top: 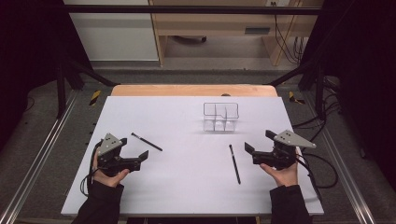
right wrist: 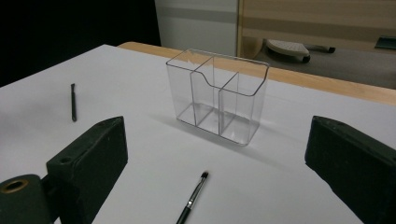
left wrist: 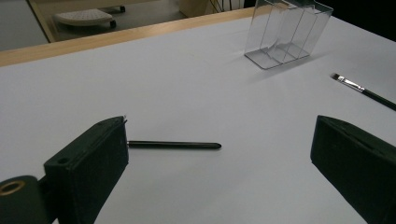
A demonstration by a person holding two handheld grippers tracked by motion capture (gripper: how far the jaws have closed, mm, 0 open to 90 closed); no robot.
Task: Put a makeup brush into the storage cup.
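A clear plastic organizer (top: 221, 116) with several compartments stands upright on the white table (top: 187, 186), right of centre toward the back. A thin black pen (top: 146, 142) lies just beyond my left gripper (top: 135, 148), whose jaws are open and hold nothing. A black makeup brush (top: 235, 163) lies left of my right gripper (top: 258, 141), also open and holding nothing. In the left gripper view the pen (left wrist: 173, 145) runs out from behind the left jaw, with the brush (left wrist: 364, 91) and organizer (left wrist: 287, 32) farther off. In the right gripper view the brush (right wrist: 191, 198) points at the organizer (right wrist: 217, 95), and the pen (right wrist: 73, 101) lies far left.
The white table top has a wooden edge (top: 194, 90) at the back. Black frame posts (top: 60, 84) and cables (top: 322, 168) flank the table. A person's hands and dark sleeves (top: 100, 203) come in from the near edge.
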